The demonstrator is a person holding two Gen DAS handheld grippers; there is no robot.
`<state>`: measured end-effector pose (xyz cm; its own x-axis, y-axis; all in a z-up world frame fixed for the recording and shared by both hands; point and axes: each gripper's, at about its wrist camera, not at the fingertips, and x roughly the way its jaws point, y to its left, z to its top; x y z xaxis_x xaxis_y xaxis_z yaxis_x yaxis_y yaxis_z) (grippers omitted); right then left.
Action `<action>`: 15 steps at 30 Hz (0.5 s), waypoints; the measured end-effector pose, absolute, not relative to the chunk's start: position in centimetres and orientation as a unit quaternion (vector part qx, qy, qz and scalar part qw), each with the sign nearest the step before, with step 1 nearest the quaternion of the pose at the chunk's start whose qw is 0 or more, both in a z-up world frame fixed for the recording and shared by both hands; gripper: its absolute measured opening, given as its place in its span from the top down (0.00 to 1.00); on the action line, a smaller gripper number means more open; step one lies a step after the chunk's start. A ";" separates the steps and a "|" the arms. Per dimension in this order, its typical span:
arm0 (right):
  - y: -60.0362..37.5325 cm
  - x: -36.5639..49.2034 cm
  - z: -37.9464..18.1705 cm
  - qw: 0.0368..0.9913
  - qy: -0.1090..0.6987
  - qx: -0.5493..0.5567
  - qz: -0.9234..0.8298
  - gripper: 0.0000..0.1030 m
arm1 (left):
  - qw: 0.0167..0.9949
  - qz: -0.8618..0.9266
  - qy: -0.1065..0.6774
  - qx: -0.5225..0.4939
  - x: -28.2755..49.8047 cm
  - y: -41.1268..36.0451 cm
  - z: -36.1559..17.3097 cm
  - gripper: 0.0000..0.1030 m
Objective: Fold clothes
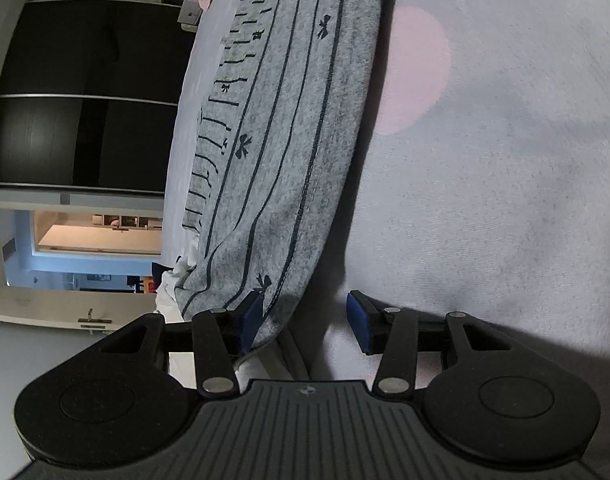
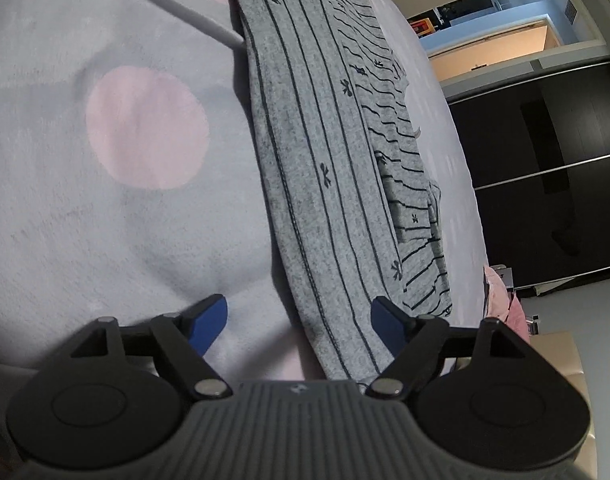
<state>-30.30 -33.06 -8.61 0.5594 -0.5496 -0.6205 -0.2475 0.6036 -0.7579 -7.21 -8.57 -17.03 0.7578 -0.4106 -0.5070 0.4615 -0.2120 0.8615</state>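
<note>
Where the grey striped garment point(image 1: 289, 152) lies folded long on the bed point(image 1: 505, 200), both tools parted, gripping nothing. Left tool point(image 1: 305, 320) straddling its near corner, one pad at the cloth edge. Right tool point(image 2: 301, 320) wide over the opposite hem. Open dotted blanket alongside.

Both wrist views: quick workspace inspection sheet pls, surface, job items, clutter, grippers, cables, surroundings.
Surface: pale bedcover with pink dots.
Job's things: grey striped garment, bow print, lying in a long folded strip.
Clutter: pink cloth beyond the garment.
Grippers: left gripper open, garment edge between jaws; right gripper open wide astride the garment end.
Cables: white cord on the cover.
Surroundings: dark wardrobe, open doorway.
</note>
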 end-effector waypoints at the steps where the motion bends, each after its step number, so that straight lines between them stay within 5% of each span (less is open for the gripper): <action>1: -33.1 -30.2 -8.5 0.769 0.460 -0.433 -0.101 0.19 | 0.629 -0.346 0.017 0.696 -7.2 -8.5 -17.1 0.57; 15: -32.5 -30.9 -8.8 0.752 0.444 -0.479 -0.090 0.19 | 0.611 -0.305 -0.017 0.731 -6.8 -8.1 -17.7 0.56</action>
<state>-30.90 -32.49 -8.83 0.5886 -0.5616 -0.5814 -0.2900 0.5247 -0.8004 -6.79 -8.11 -17.73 0.8136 -0.3966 -0.4252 0.3482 -0.2533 0.9026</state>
